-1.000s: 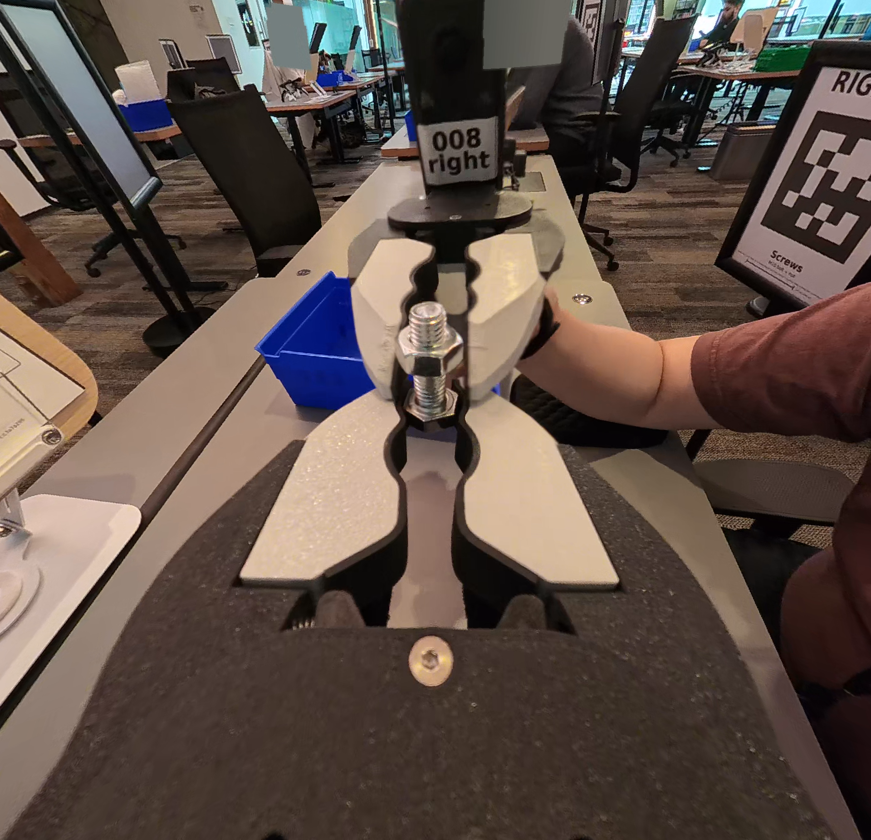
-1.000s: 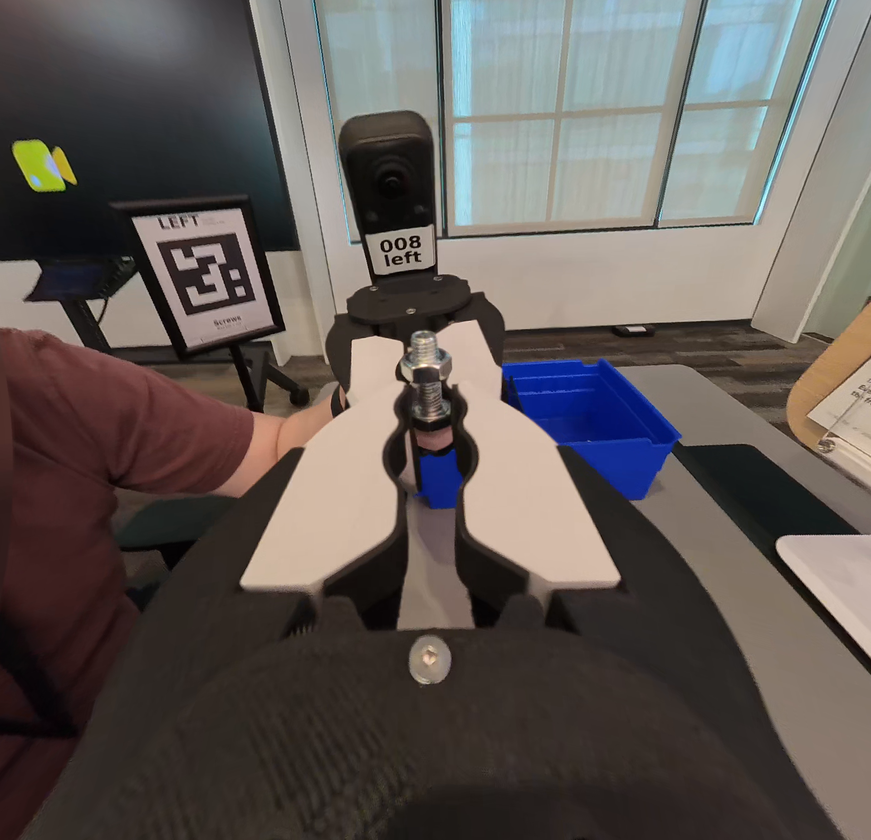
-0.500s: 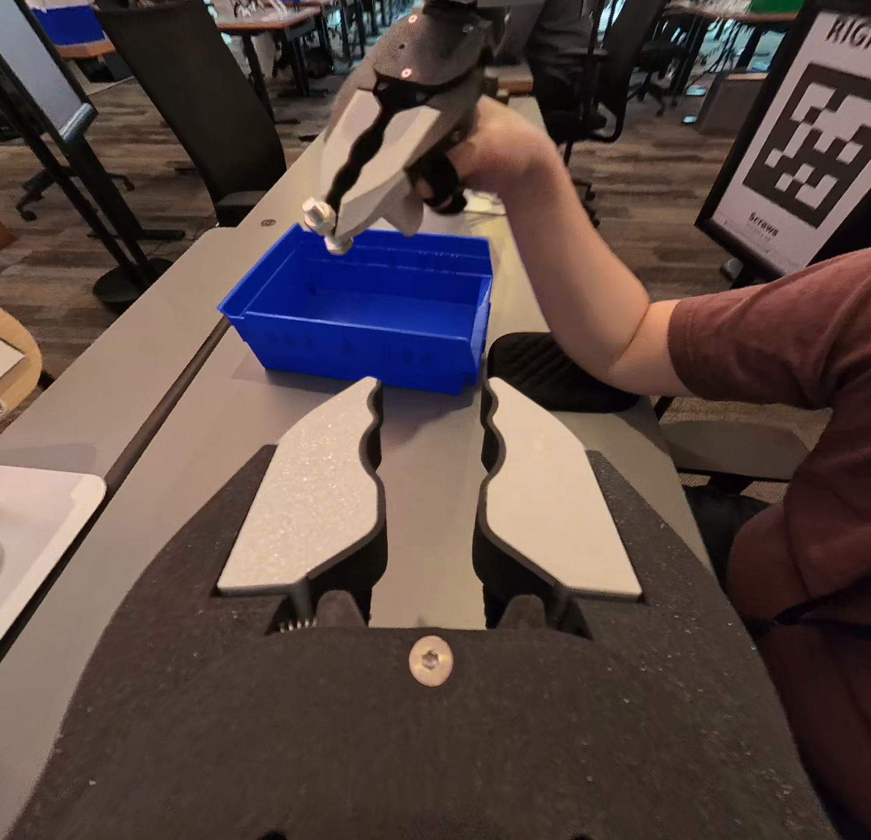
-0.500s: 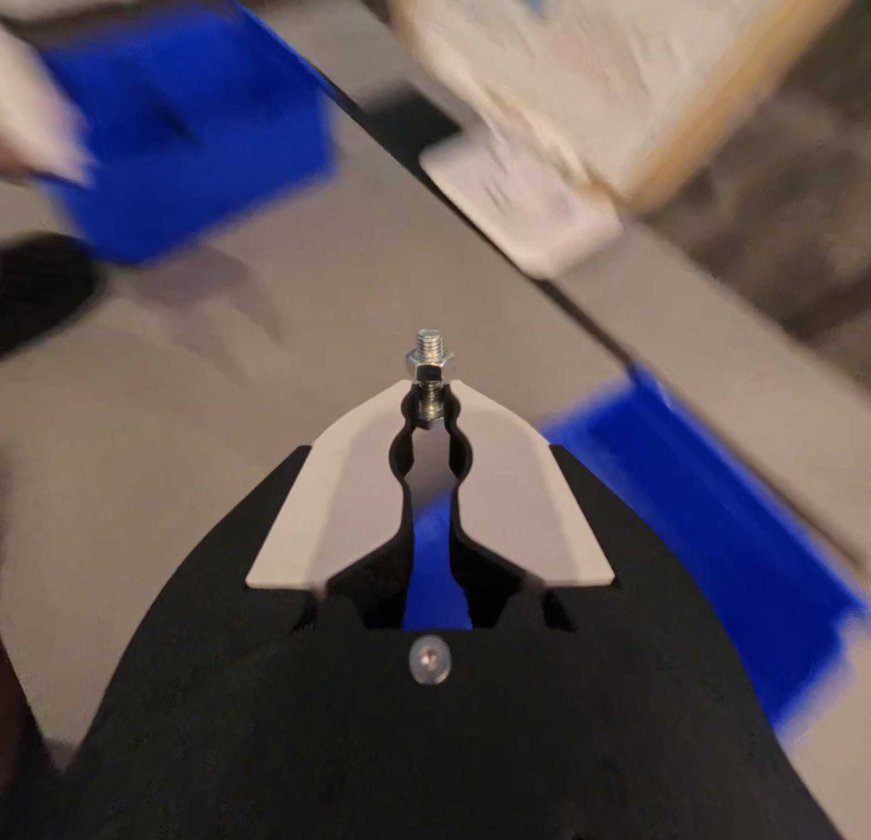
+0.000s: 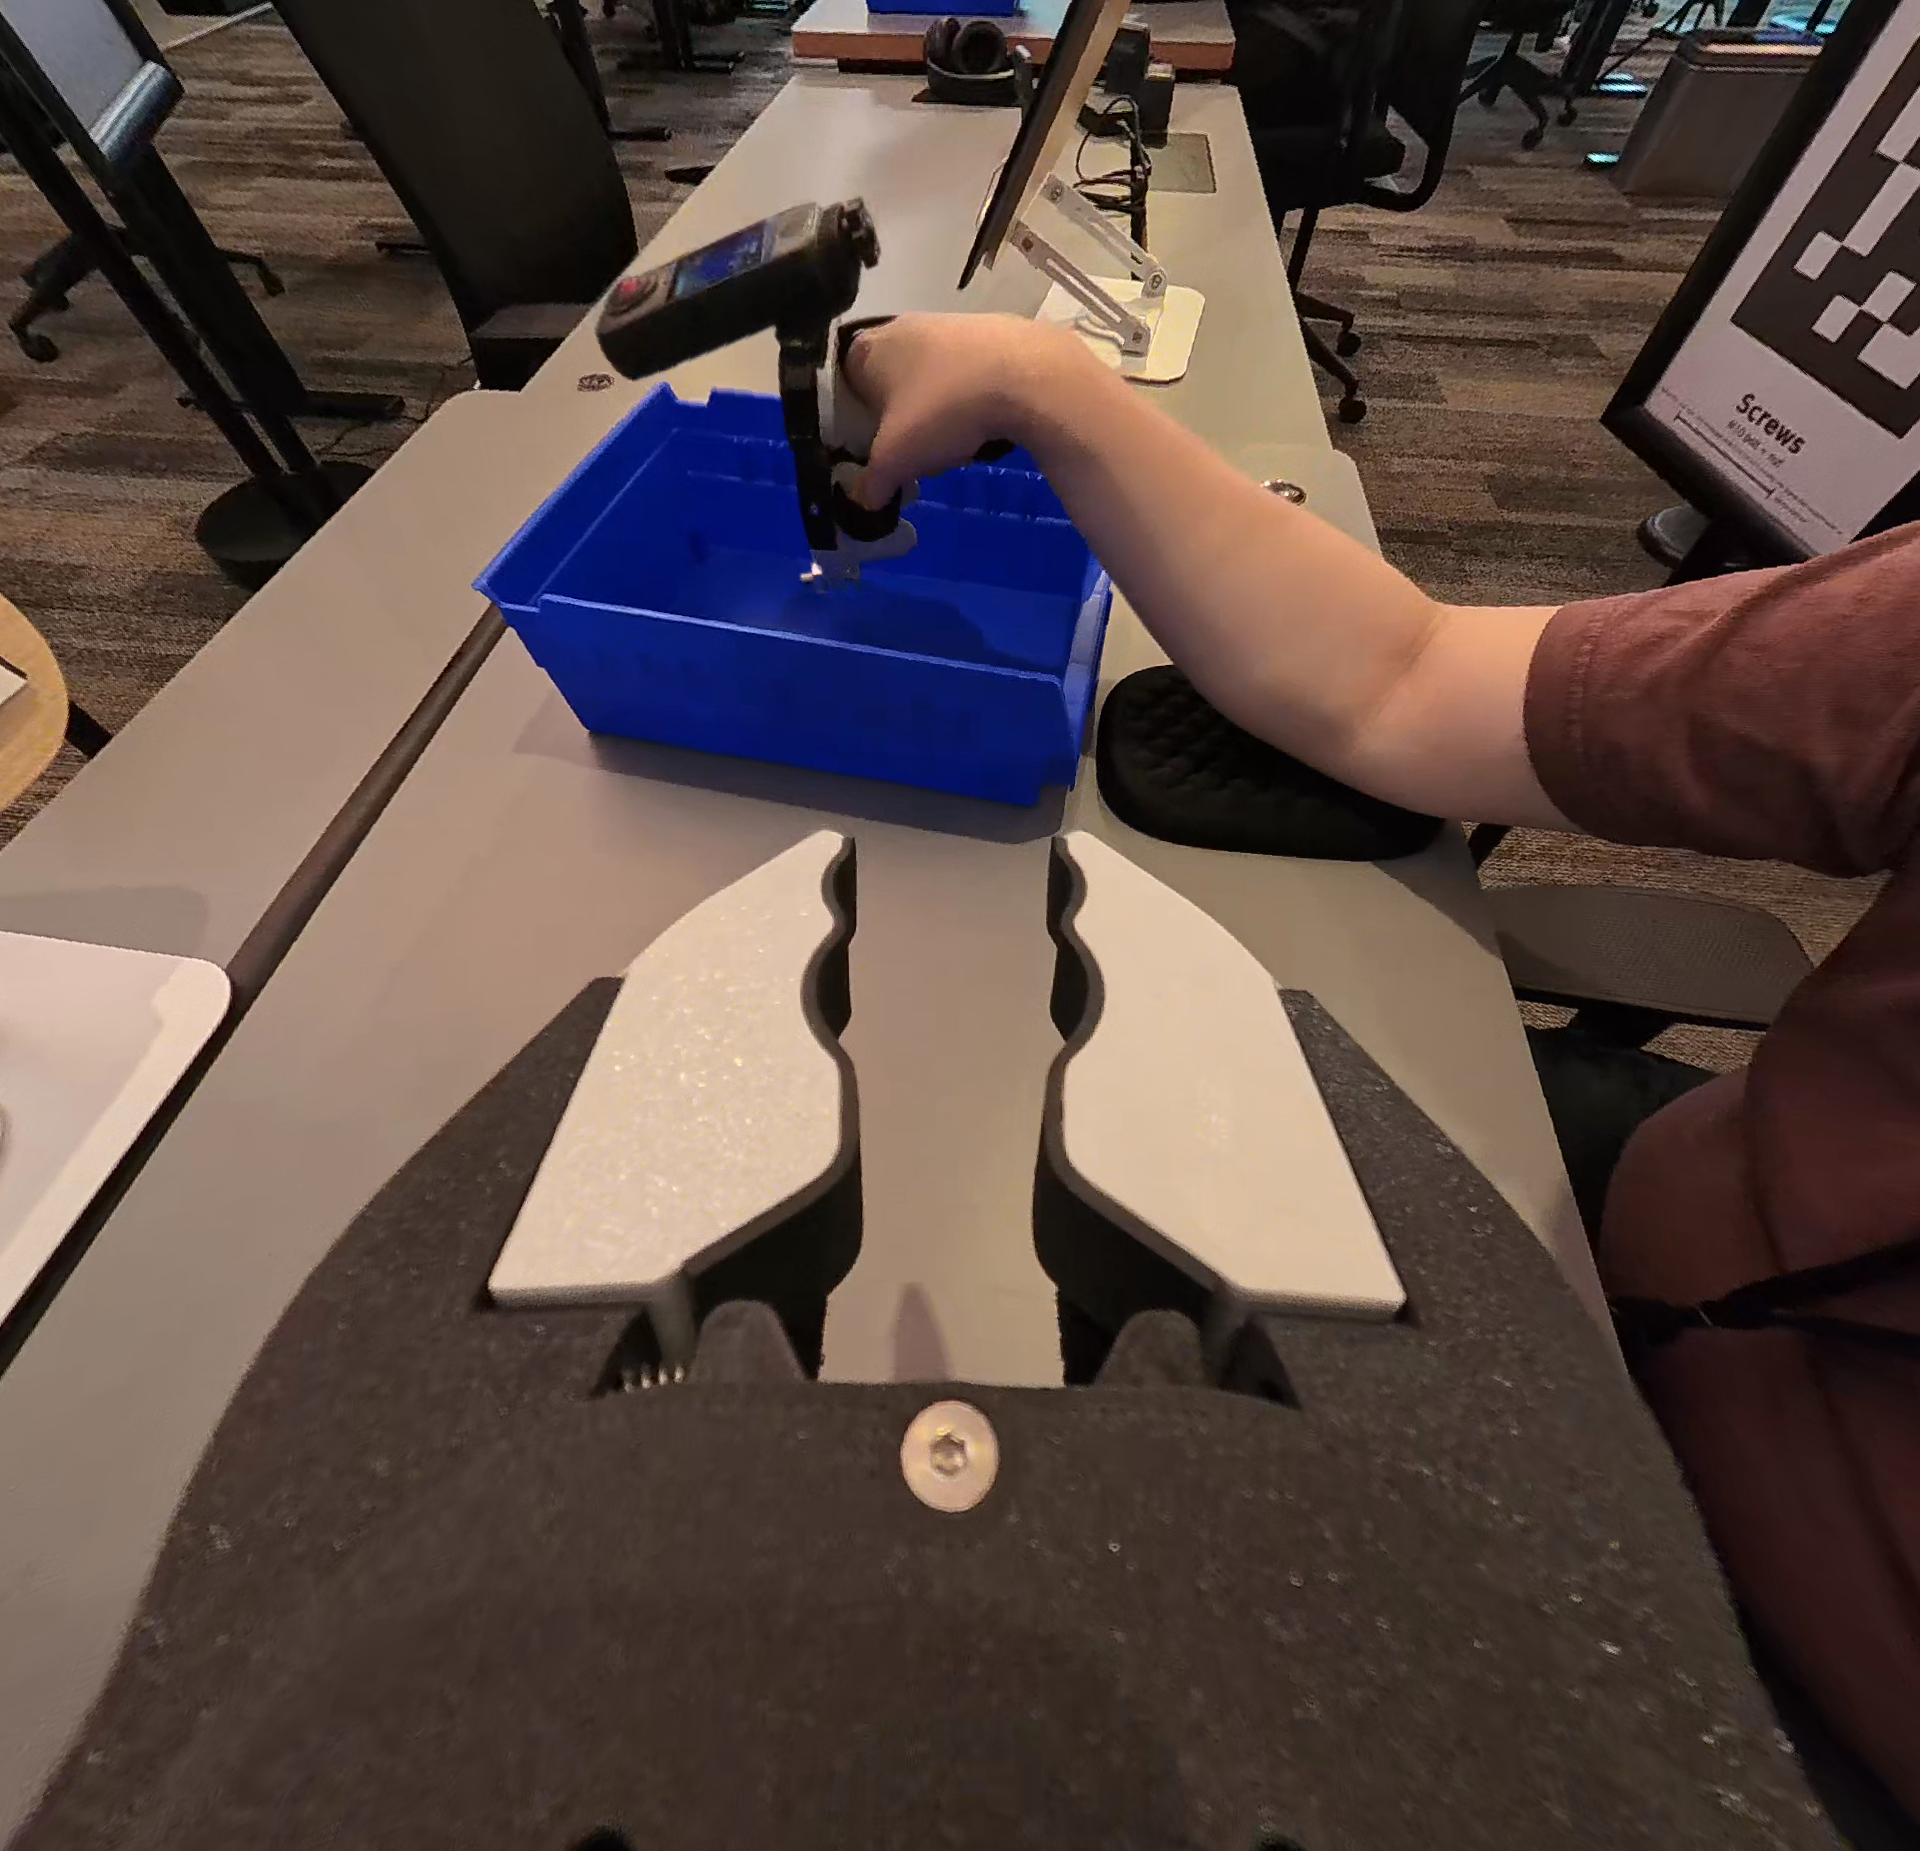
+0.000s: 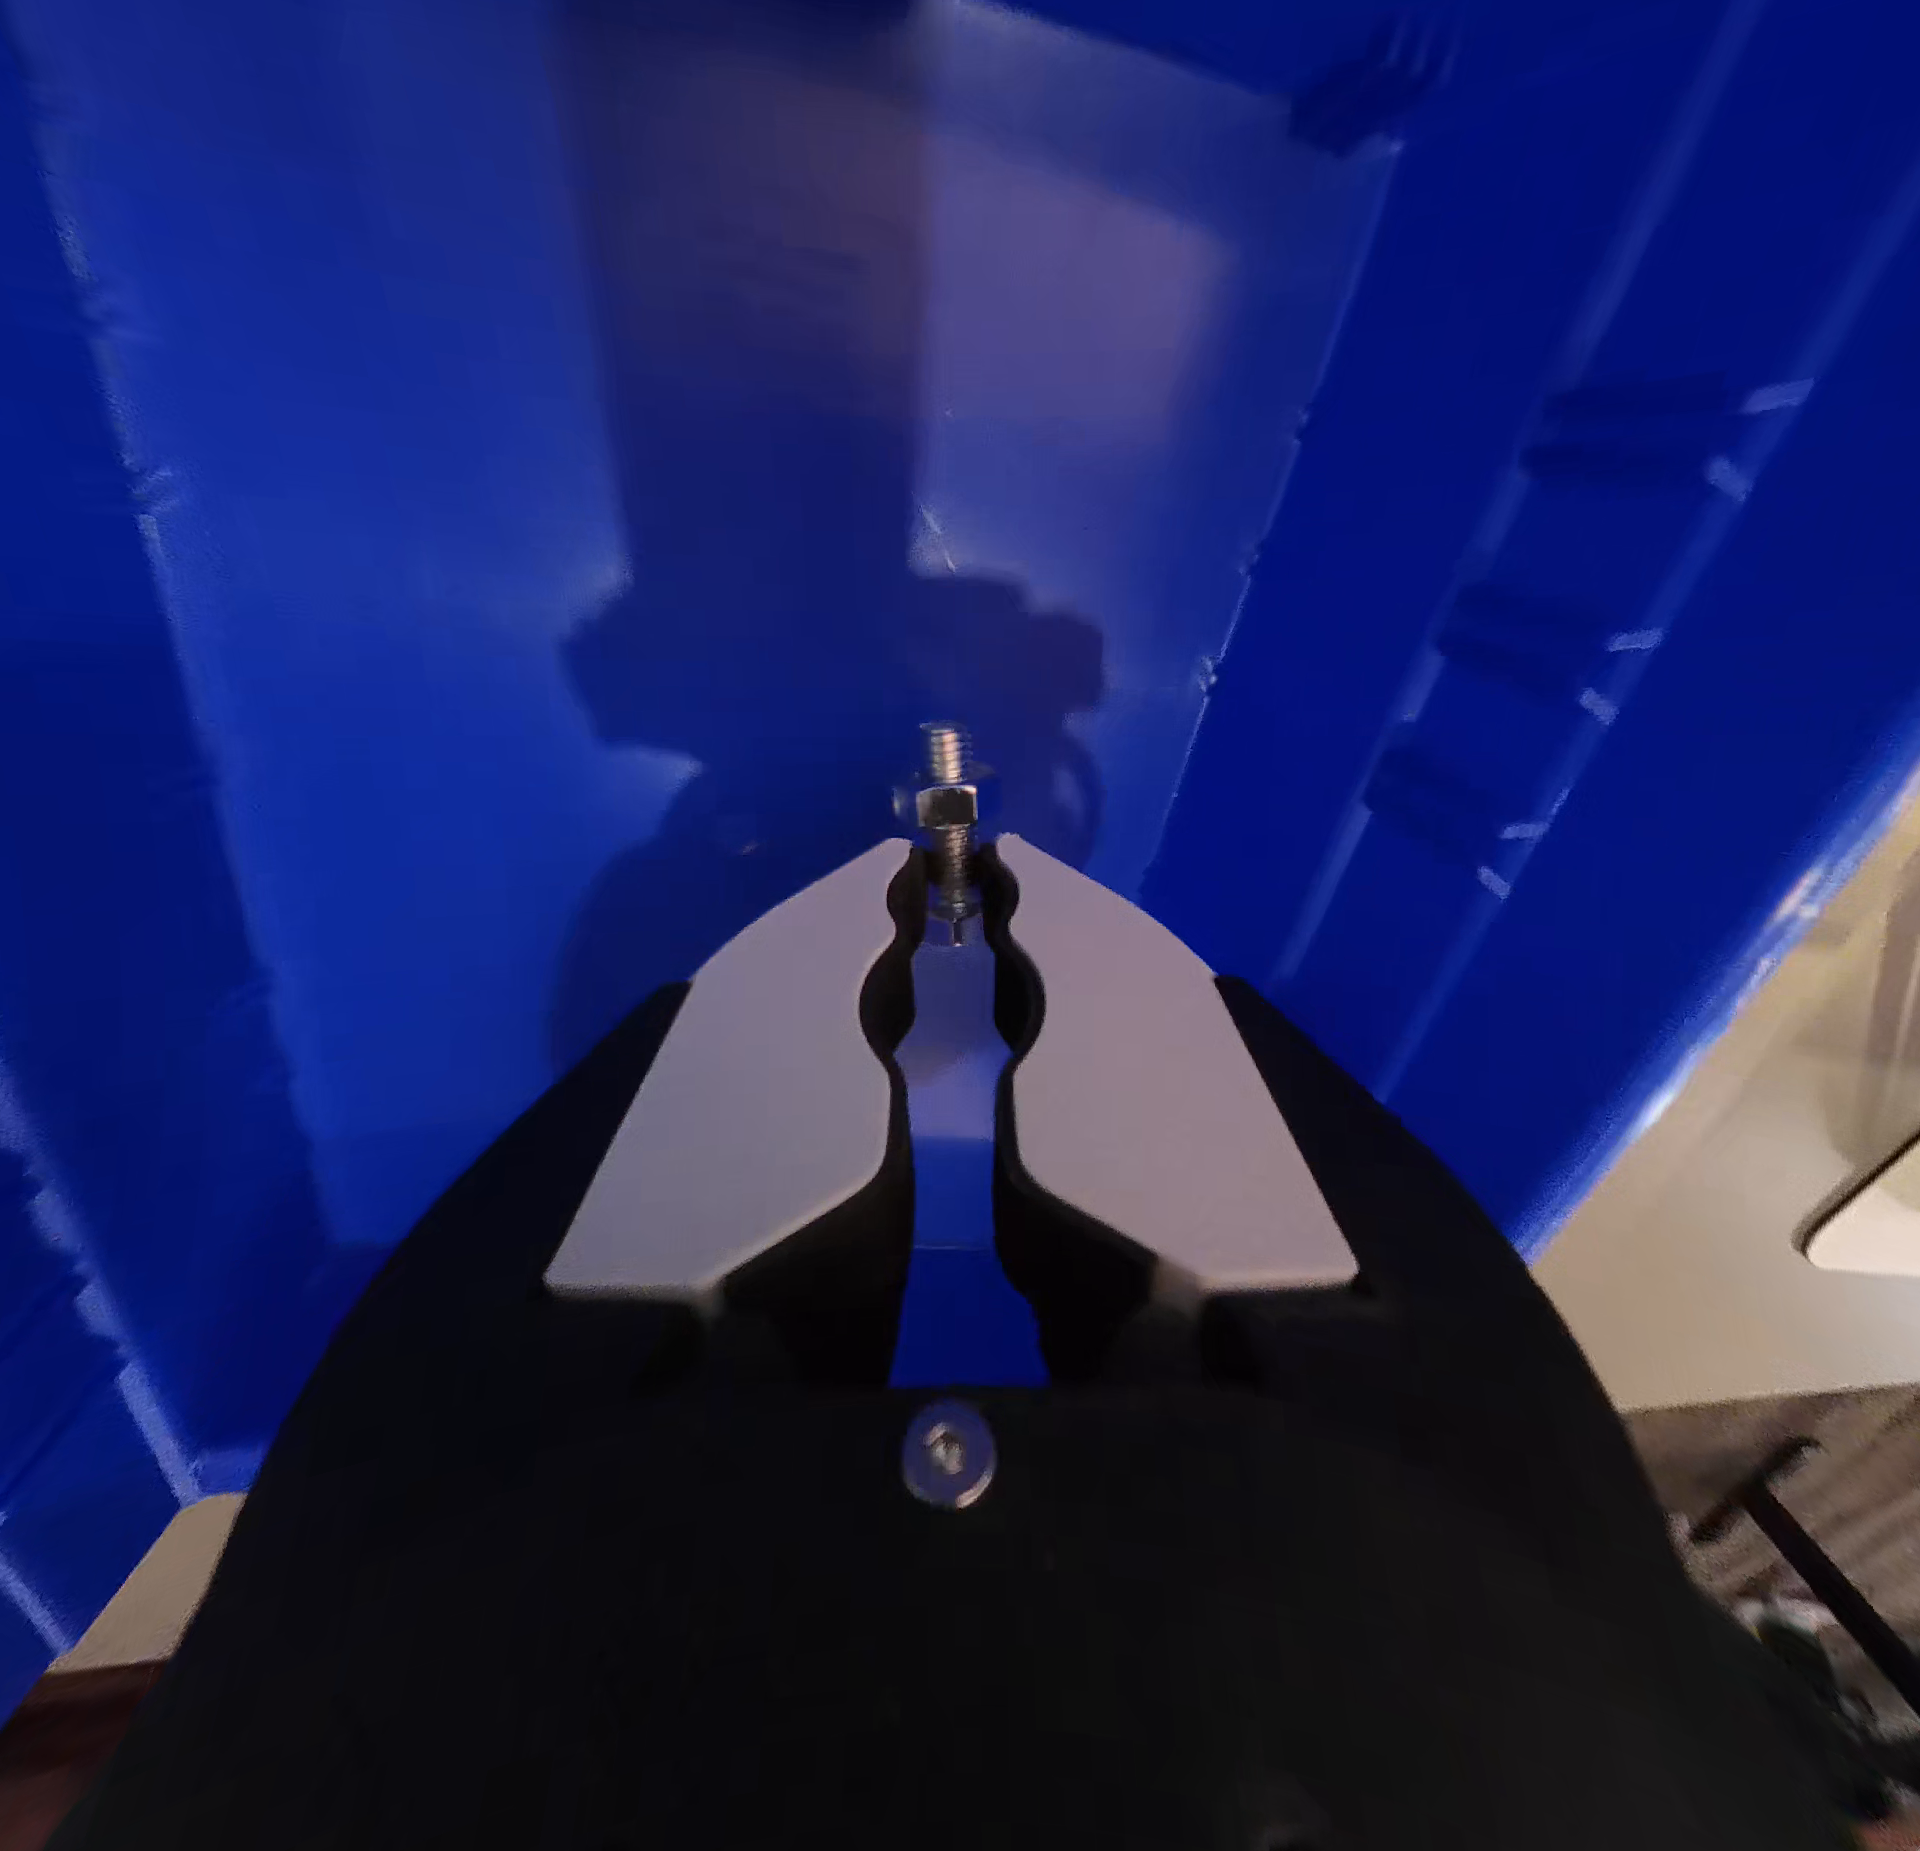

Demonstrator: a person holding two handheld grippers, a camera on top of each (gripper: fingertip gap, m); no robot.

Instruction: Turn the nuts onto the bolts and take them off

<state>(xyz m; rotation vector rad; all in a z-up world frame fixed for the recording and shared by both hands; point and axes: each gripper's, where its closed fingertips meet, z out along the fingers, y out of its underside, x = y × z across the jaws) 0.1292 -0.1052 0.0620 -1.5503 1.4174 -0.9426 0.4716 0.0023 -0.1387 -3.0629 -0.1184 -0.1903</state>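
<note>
My right gripper (image 6: 951, 851) is shut on a silver bolt (image 6: 948, 871) with a hex nut (image 6: 943, 799) threaded near its free end. It points down into a blue bin (image 6: 416, 399), the bolt tip close above the bin floor. In the left wrist view the right gripper (image 5: 831, 570) reaches into the blue bin (image 5: 821, 705), held by a hand. My left gripper (image 5: 951, 866) is open and empty, hovering over the grey table (image 5: 520, 866) in front of the bin.
A black wrist pad (image 5: 1236, 773) lies right of the bin. A white stand base (image 5: 94, 1053) sits at the left edge. A tilted monitor on a white stand (image 5: 1101, 274) stands behind the bin. A sign board (image 5: 1808, 274) is at the right. A person's arm (image 5: 1299, 606) crosses the table.
The left gripper let go of the nut, opened and drew back. The right gripper carried the bolt with its nut away, turned downward and lowered it into the blue bin.
</note>
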